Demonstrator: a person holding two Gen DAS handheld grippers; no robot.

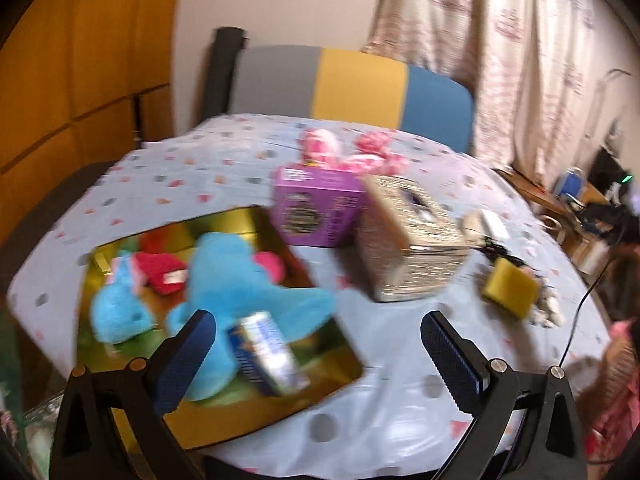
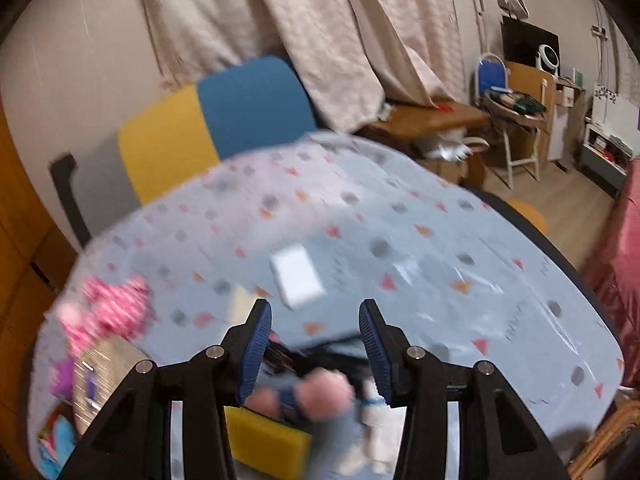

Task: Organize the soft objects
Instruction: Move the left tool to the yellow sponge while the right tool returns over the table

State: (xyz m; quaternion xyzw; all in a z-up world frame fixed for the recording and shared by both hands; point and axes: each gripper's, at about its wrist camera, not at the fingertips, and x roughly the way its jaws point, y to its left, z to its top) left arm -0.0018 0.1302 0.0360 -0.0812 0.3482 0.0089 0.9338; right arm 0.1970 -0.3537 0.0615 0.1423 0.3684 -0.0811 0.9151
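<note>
Right wrist view has the right gripper (image 2: 316, 336) jaws partly open and empty above a small doll (image 2: 320, 394) at 6 o'clock, left gripper (image 1: 320, 344) wide open, empty, by the gold tin (image 1: 256, 216) holding the blue plush (image 1: 240, 280), so grabbing the doll looks next

i see a light blue tablecloth (image 1: 224, 160) dotted with grey spots and pink triangles, a bright blue plush (image 1: 248, 276), a gold tray (image 1: 240, 420), a purple box (image 1: 316, 208).
</note>
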